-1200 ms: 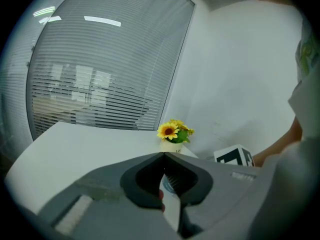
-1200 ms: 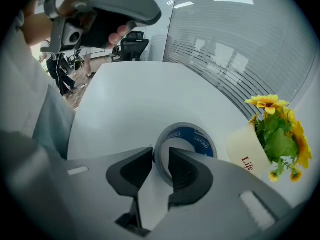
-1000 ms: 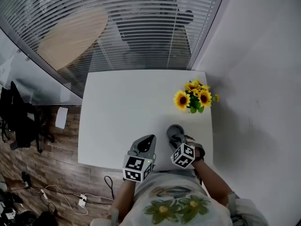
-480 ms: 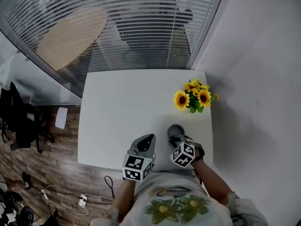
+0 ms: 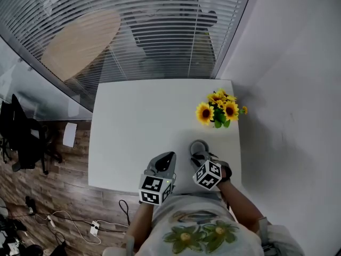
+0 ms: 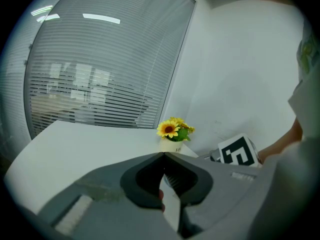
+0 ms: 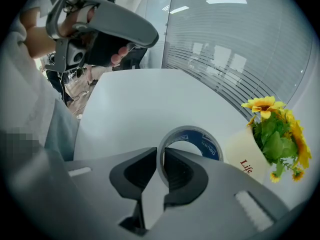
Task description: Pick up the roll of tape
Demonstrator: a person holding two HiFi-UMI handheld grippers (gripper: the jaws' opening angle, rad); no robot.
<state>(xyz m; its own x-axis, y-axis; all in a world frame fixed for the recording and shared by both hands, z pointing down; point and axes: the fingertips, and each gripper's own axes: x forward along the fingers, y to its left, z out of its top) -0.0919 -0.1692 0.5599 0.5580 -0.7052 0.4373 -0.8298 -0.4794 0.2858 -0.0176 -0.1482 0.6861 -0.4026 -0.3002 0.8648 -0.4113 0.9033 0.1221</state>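
At the far left of the head view, a dark chair, a sheet of paper and loose cables lie on the wooden floor. A round wooden table shows behind the blinds beyond the white desk.

The left claw hovers over the near edge of the desk. It is clenched, its two tips meet, and no object is between them. It points across the bare desk top, well to the left of the tape.

The tape lies flat on the desk near the front edge, right of centre. It is a grey ring with a blue inner core. The right claw tilts steeply down onto the near side of the ring. Its jaws are closing on the ring's wall, with one tip inside the hole and the other outside. Both tips sit against the wall, so the claw is grasping the tape. The roll rests on the desk.

Farther back and to the right, close to the desk's right edge, stand the sunflowers in a cream pot with red lettering. The pot is near the tape but apart from it. A plain white wall runs along the right side of the desk.
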